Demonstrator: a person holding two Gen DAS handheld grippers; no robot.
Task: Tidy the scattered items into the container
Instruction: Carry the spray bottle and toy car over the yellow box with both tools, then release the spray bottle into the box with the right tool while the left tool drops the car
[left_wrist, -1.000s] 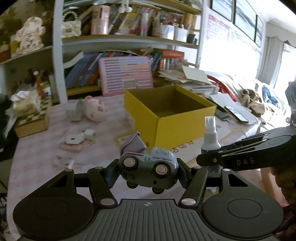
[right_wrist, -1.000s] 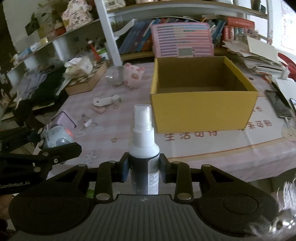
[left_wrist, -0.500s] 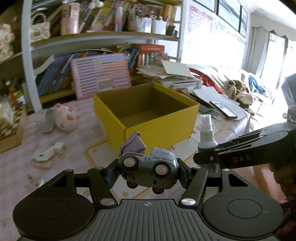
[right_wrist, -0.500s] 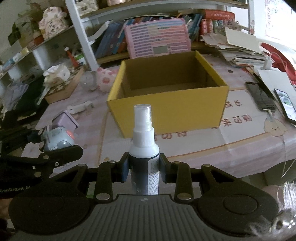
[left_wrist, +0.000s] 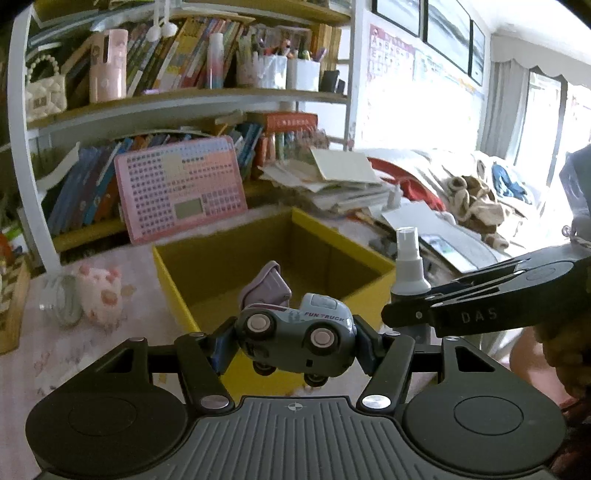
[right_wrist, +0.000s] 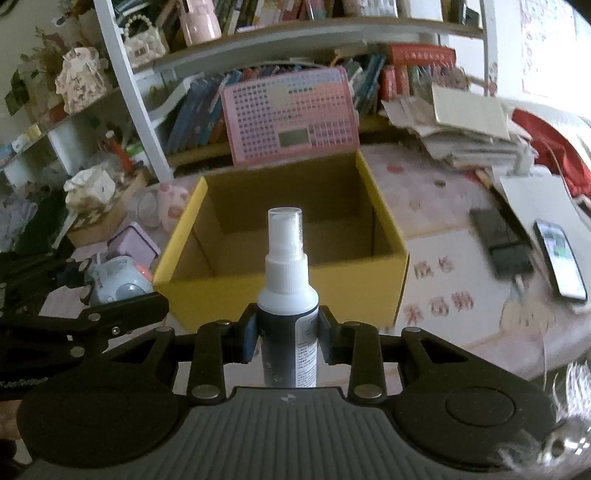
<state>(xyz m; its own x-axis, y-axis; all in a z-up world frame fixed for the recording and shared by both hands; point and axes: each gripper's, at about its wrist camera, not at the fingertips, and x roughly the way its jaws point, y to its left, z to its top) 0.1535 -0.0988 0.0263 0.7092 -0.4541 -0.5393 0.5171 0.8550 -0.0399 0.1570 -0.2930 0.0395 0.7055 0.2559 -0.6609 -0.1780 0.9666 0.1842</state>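
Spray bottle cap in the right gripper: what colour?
White pump under a clear overcap, on the spray bottle with its dark lower body. Right wrist view shows it best.

"FUN TRUCK" is printed in red on the side of the small grey-blue plastic toy truck. "DAS" is marked in pale letters on the black arm of the right tongs. Fine print on the dark spray bottle's label cannot be read.

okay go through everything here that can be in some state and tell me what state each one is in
left gripper: shut on the toy truck
toy truck: held, lifted, on its side
right gripper: shut on the spray bottle
spray bottle: held upright, capped
yellow box: open, looks empty
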